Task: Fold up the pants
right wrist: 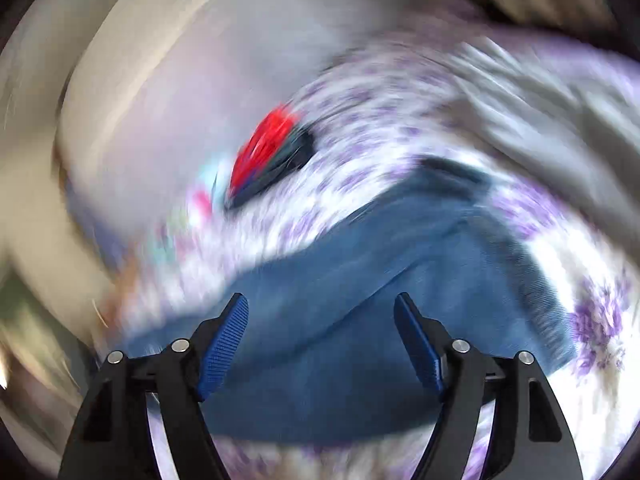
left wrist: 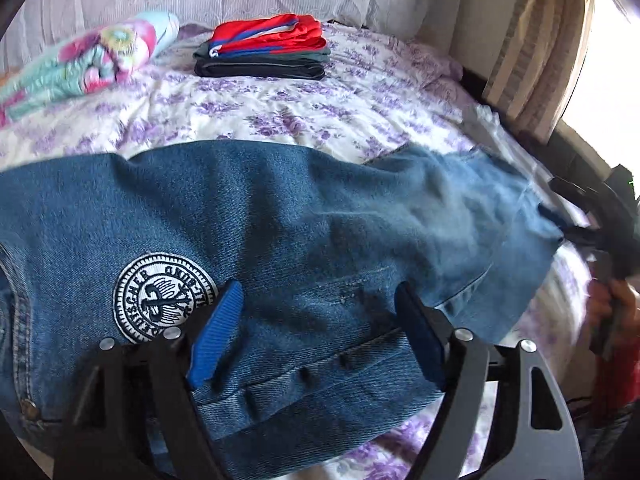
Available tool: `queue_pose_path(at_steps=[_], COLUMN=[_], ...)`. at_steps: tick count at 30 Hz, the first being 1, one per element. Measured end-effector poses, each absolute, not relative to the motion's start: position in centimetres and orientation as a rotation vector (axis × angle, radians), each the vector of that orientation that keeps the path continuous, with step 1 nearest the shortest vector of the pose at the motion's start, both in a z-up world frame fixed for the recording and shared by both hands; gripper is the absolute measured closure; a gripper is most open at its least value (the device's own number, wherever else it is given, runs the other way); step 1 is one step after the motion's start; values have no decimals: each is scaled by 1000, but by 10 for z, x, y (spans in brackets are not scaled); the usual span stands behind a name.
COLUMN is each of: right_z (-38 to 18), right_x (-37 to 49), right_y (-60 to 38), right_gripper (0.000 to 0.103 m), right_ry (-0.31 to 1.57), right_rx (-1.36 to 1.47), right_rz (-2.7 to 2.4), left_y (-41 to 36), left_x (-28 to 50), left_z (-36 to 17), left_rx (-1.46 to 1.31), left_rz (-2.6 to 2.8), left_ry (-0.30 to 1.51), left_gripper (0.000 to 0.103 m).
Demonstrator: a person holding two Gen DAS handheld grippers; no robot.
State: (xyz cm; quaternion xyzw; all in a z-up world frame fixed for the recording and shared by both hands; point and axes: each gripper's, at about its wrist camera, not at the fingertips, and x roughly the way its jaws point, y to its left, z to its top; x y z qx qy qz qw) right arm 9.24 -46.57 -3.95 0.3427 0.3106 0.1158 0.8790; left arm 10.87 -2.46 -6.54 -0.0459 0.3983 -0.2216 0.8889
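Note:
Blue jeans (left wrist: 280, 220) lie spread across the bed, with a round white embroidered patch (left wrist: 164, 296) near the waistband at the left. My left gripper (left wrist: 318, 300) hovers over the waistband end, open, its blue pads wide apart and pressing on nothing. At the right edge of that view, the other gripper (left wrist: 600, 208) shows dark and blurred beside the jeans' leg end, with a hand (left wrist: 612, 308) below it. The right wrist view is heavily smeared. There my right gripper (right wrist: 320, 312) stands open above the jeans (right wrist: 360, 272), nothing between its pads.
A stack of folded clothes (left wrist: 264, 48), red on top, sits at the back of the floral bed sheet (left wrist: 280, 108). A colourful cloth (left wrist: 92, 56) lies at back left. A striped curtain (left wrist: 532, 52) hangs at right. A pale grey cloth (right wrist: 540, 112) lies beyond the jeans.

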Motion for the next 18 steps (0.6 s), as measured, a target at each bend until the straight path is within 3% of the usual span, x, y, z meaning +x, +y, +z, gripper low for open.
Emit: queue_pose_path(at_steps=[4, 11, 13, 14, 15, 18], right_z=[-58, -66, -69, -71, -71, -68], right_x=[116, 141, 144, 144, 144, 132], right_y=[-496, -506, -505, -504, -505, -509], right_gripper=[37, 39, 61, 82, 93, 95], right_ry=[702, 742, 734, 726, 717, 682], right_rx=[874, 951, 921, 902, 890, 919], right_rz=[226, 202, 172, 157, 142, 155], left_y=[-28, -29, -27, -26, -25, -17], left_x=[113, 110, 111, 112, 112, 114], left_z=[-67, -66, -66, -66, -65, -62], left_rx=[-118, -122, -136, -144, -154, -211], left_rz=[-481, -495, -502, -507, -510, -528], left_ry=[817, 809, 809, 810, 812, 826], left_gripper=[27, 24, 24, 24, 24, 27])
